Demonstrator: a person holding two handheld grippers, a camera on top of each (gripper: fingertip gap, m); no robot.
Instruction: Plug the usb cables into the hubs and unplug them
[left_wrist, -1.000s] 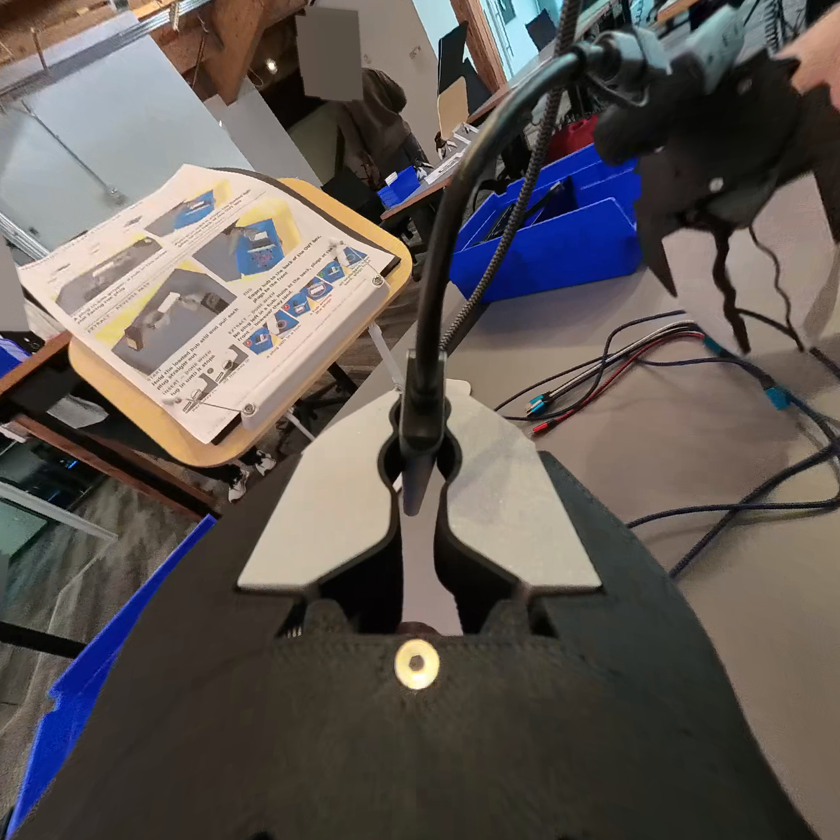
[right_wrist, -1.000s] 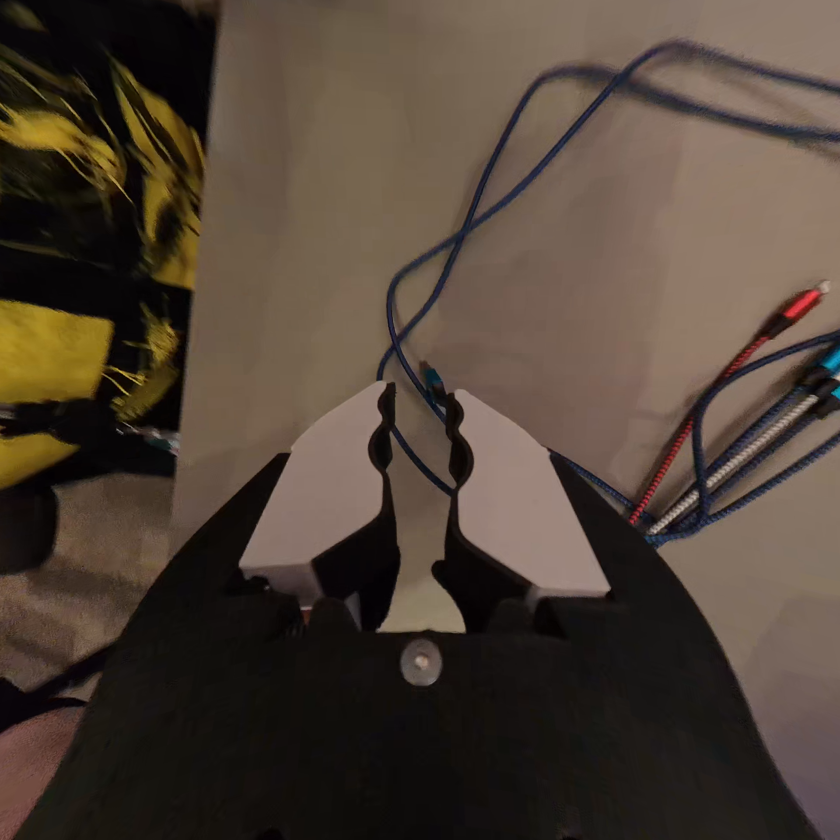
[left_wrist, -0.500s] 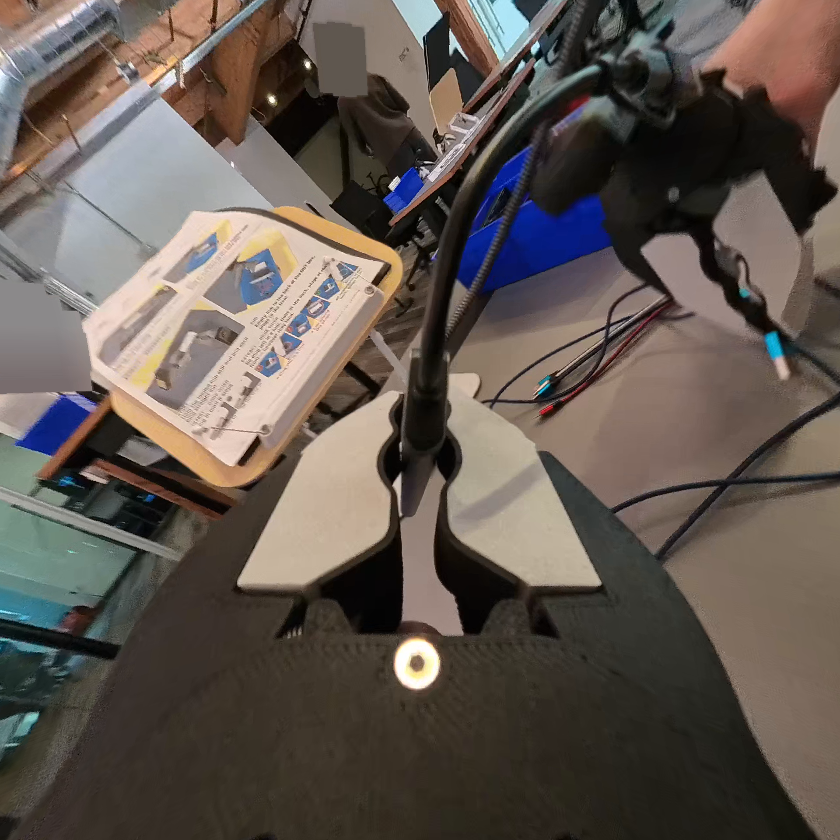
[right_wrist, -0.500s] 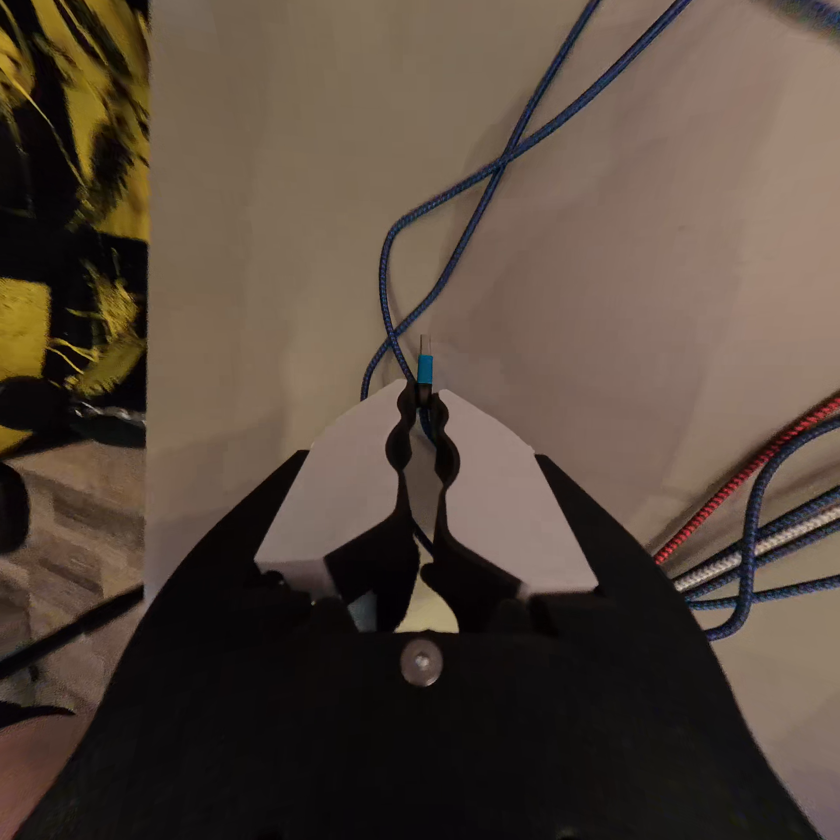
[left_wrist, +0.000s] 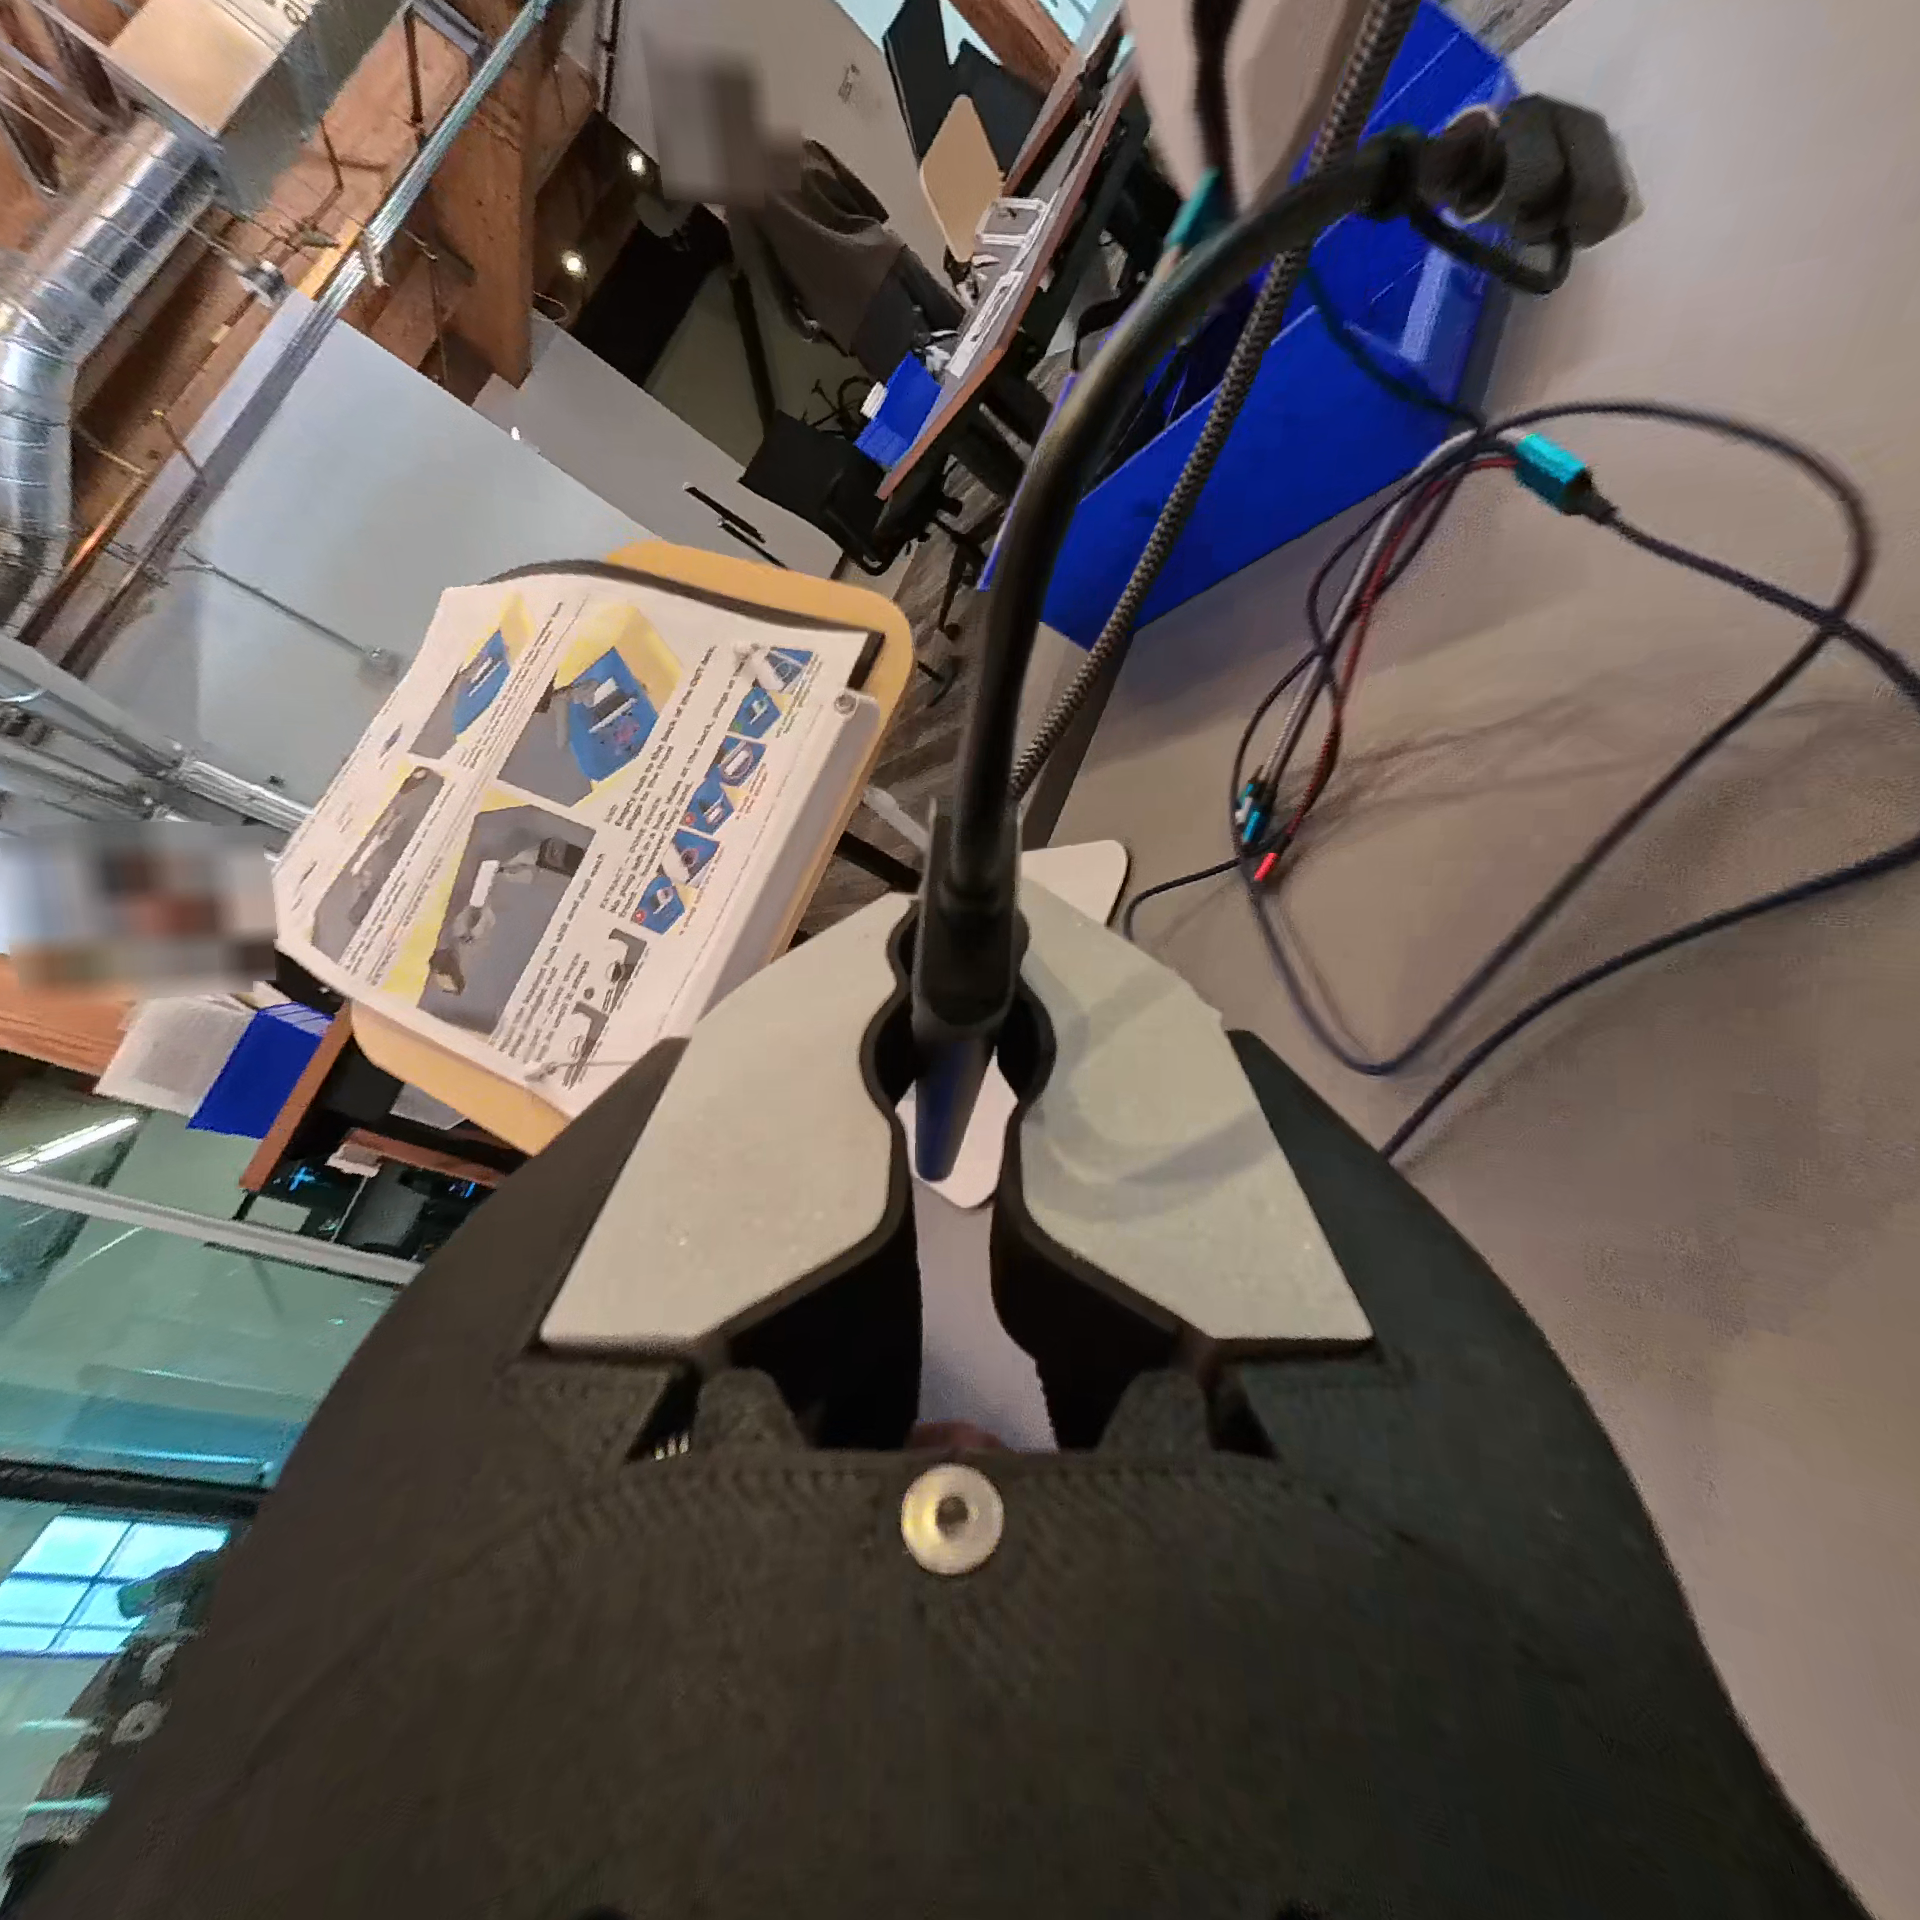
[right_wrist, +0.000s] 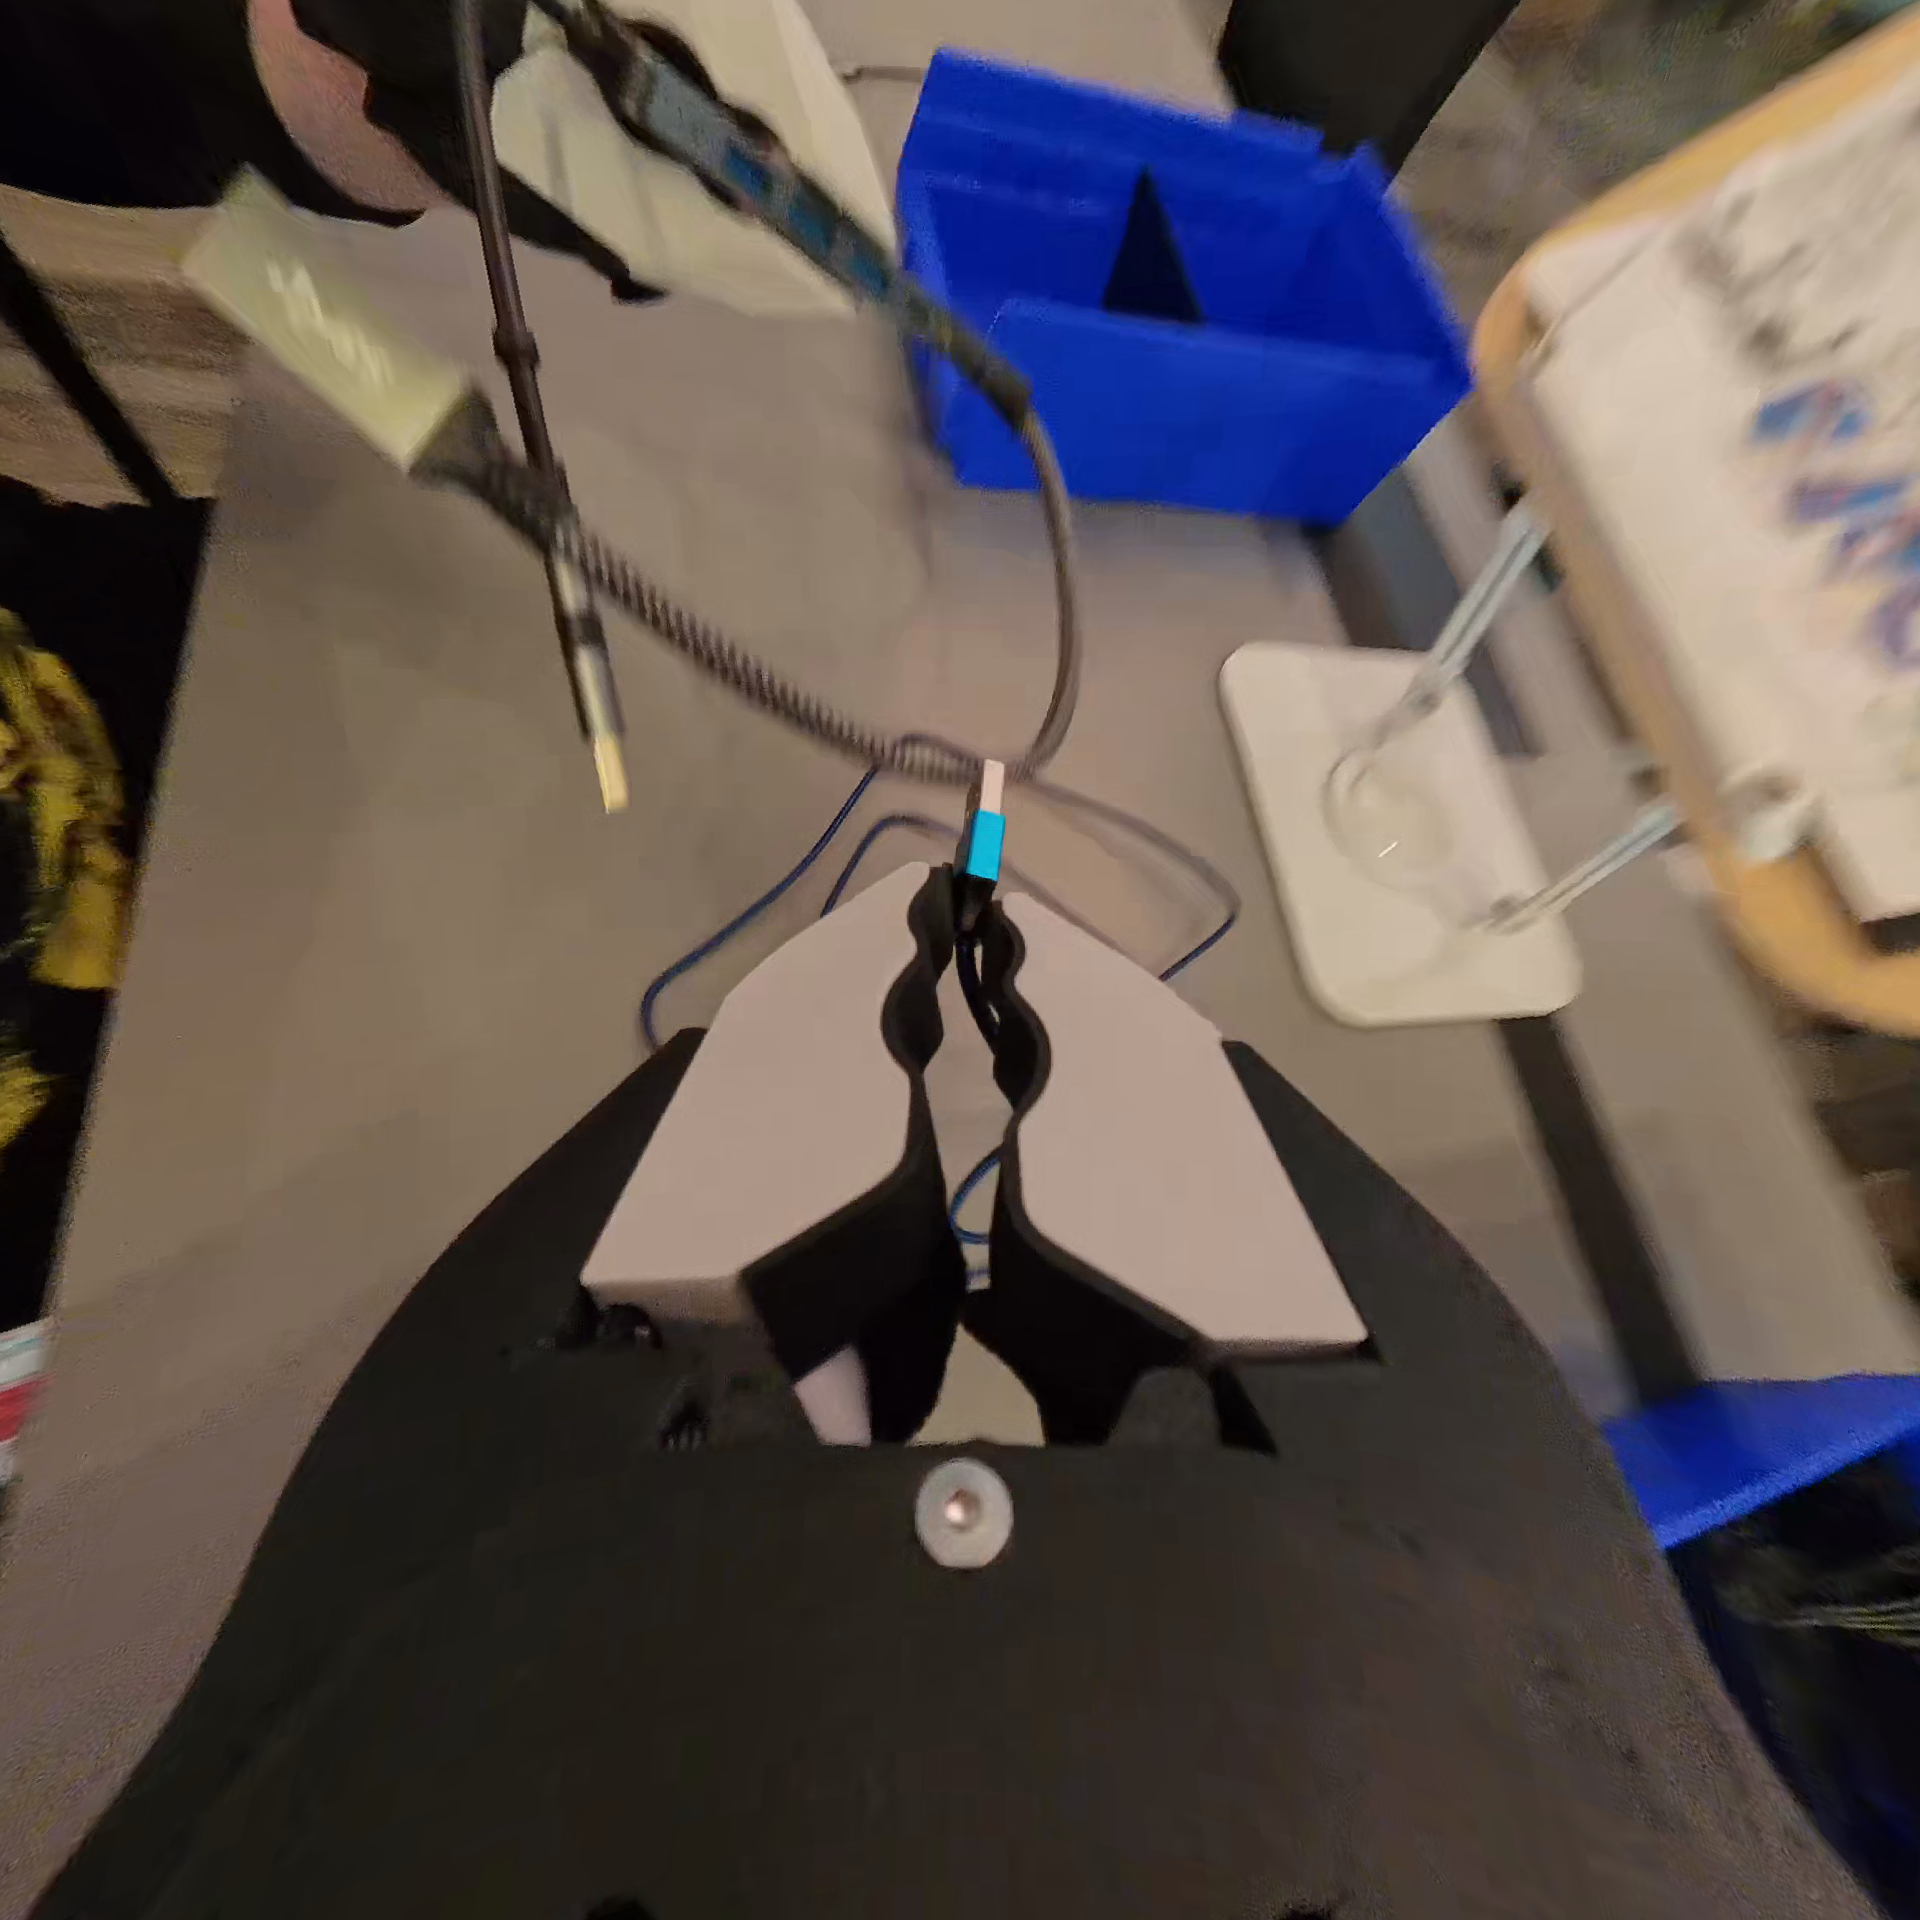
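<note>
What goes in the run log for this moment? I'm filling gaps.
left gripper: shut on black hub | right gripper: shut on blue USB cable, plug forward, unplugged

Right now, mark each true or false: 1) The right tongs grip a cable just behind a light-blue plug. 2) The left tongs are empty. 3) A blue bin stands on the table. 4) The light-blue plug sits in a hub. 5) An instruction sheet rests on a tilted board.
1) True: the right tongs pinch the cable behind the plug.
2) False: the left tongs clamp a black hub.
3) True: bin, table.
4) False: it points free into the air.
5) True: sheet, board.
</note>
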